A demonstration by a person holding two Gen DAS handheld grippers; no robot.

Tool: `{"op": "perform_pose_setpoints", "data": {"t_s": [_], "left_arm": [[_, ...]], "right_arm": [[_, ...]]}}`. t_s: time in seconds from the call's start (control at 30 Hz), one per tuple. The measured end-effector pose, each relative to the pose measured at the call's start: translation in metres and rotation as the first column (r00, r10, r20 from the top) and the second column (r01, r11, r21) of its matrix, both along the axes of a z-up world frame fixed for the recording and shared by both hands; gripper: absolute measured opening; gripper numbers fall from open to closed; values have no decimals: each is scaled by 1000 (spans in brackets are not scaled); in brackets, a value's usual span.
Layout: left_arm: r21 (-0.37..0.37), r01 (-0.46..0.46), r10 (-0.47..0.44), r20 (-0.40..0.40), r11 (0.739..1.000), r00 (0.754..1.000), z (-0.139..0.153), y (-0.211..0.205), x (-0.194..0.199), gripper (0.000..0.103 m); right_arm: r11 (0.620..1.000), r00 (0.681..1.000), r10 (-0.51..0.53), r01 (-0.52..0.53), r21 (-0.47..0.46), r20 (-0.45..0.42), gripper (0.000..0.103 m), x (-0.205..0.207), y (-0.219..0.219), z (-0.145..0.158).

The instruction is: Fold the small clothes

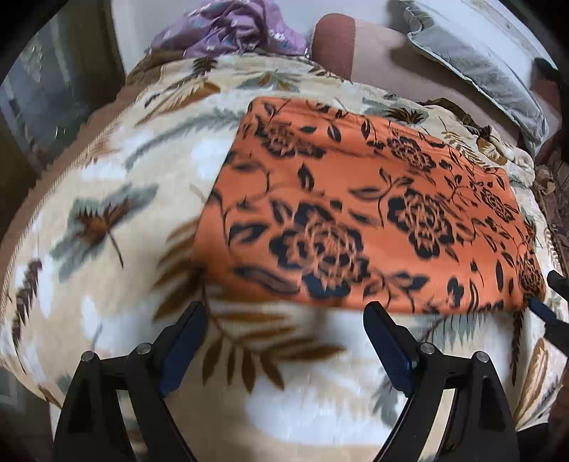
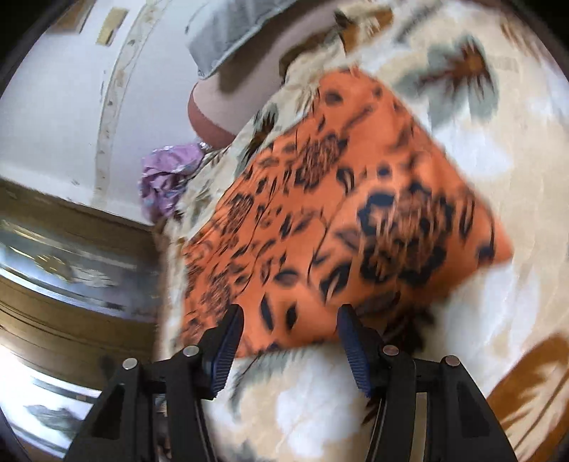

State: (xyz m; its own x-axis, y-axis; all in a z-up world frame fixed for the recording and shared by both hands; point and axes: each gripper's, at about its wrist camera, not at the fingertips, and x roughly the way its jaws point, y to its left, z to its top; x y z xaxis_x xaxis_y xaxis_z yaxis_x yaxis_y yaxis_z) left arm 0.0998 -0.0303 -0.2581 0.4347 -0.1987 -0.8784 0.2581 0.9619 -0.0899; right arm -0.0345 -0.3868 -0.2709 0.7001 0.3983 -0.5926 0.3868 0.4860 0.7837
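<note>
- The orange flowered garment (image 1: 370, 209) lies flat and folded into a rough rectangle on the cream leaf-print blanket (image 1: 117, 199) of a bed.
- Its long axis runs left to right in the left wrist view (slanting down toward the right), its near long edge facing the tongs.
- The left tongs (image 1: 286, 314) hang wide apart with nothing between them, just short of that near edge, over bare blanket.
- The right tongs (image 2: 290, 320) are parted too, empty, at the garment's near corner (blurred).
- A crumpled purple cloth (image 1: 231, 26) and a grey pillow (image 1: 473, 60) sit beyond the garment.
</note>
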Motion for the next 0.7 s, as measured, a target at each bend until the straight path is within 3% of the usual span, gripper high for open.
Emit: {"op": "perform_pose_setpoints", "data": {"t_s": [0.07,0.2,0.3,0.43,0.67,0.7], "left_arm": [[-24,-5,3,-59,1000,998,-10,3,3,90],[-158,-59,33,-166,986,986,-24,7,19,90],[-253,-90,48,-170,963,984,-22,10,28,90],[-362,-152,89,-184,920,979,-26,15,46,90],[-478,-235,177,-165,846,970,-29,18,65,90],[-488,-246,191,-160,838,968,-29,18,65,84]], "right_arm": [[999,1000,-24,25,32,-13,61,-6,3,-10],[992,995,-67,74,97,-72,61,-9,1,-31],[979,987,-121,136,149,-101,61,-7,-9,-46],[958,975,-209,219,183,-75,62,3,-23,-53],[930,945,-326,321,179,-2,63,27,-38,-56],[929,943,-333,327,173,7,63,31,-37,-56]]}}
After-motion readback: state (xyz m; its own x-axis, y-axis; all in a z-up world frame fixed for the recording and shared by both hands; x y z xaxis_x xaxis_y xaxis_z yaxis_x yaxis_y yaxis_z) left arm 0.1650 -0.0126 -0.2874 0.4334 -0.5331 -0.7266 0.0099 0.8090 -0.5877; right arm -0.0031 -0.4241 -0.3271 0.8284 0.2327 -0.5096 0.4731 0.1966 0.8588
